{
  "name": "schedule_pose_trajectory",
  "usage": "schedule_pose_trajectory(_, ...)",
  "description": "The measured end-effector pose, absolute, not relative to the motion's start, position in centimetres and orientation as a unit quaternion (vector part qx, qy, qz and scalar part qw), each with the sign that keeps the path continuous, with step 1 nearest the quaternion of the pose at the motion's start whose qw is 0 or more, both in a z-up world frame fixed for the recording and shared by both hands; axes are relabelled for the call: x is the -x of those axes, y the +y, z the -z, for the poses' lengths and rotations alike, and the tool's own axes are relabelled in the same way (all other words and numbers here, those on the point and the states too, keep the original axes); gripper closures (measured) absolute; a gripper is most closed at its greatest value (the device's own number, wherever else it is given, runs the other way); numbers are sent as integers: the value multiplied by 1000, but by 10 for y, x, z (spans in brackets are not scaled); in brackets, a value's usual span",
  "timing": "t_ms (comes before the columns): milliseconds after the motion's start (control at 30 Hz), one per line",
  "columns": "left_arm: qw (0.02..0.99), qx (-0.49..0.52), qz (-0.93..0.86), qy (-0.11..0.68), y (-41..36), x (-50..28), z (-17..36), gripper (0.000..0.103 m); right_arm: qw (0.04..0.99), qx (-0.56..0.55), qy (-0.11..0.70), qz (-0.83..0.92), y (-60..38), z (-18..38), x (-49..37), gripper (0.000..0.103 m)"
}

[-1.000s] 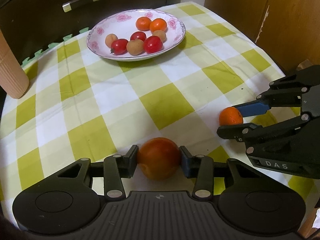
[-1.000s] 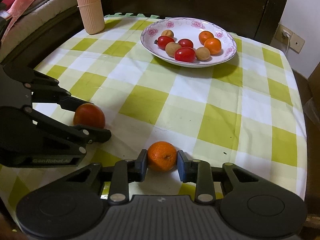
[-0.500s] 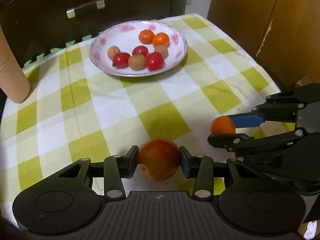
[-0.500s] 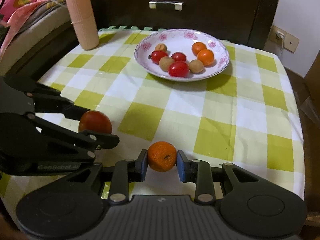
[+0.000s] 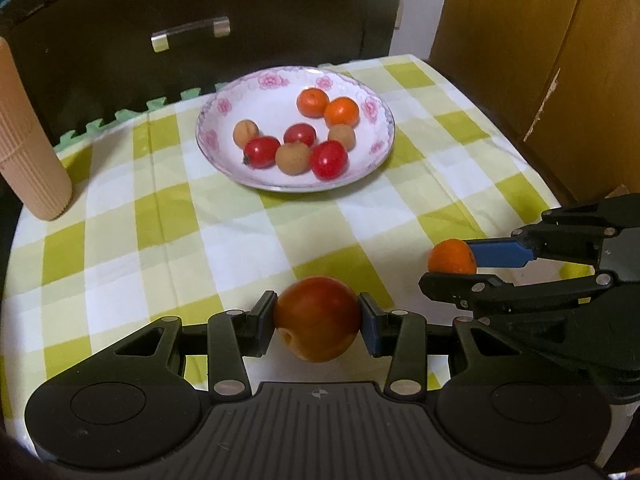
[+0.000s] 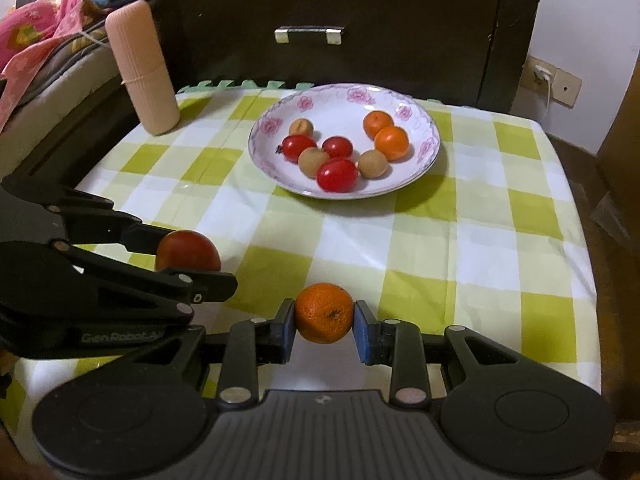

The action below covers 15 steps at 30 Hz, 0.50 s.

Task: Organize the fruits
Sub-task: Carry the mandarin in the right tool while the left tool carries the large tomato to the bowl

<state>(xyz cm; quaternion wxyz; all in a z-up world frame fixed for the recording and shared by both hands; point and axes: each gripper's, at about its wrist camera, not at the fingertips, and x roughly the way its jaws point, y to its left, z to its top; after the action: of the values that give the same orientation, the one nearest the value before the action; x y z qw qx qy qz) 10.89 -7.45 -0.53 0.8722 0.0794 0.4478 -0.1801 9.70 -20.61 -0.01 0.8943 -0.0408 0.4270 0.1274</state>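
My left gripper (image 5: 317, 318) is shut on a large red-orange tomato (image 5: 316, 312), held above the near part of the checked tablecloth. My right gripper (image 6: 324, 320) is shut on a small orange mandarin (image 6: 325, 313), also lifted off the cloth. Each gripper shows in the other's view: the right gripper (image 5: 464, 266) with its mandarin (image 5: 452, 256) at the right, the left gripper (image 6: 188, 252) with its tomato (image 6: 188, 249) at the left. Farther back stands a white flowered plate (image 5: 376, 148) (image 6: 420, 176) holding two mandarins, three red tomatoes and three tan fruits.
A ribbed pink cylinder (image 5: 28, 152) (image 6: 144, 68) stands at the table's far left corner. A dark cabinet with a metal handle (image 6: 308, 34) rises behind the table. Wooden panels (image 5: 560, 60) flank the right side. Open green-and-white cloth (image 6: 440, 248) lies between grippers and plate.
Both grippers have risen and drawn back with their fruits held, so the table and plate look smaller and farther away. The fruits in the plate have not moved.
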Motion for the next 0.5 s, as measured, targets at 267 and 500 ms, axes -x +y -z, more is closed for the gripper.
schedule_pose_trajectory(267,886,-74,174,423,-77,-126,-10,53,905,15,410,-113,-214,-13,-116,73)
schedule_pose_trajectory(500,898,-68,165,403,-80,-150,-20,53,914,0,393,-102,-219,-24,-142,73)
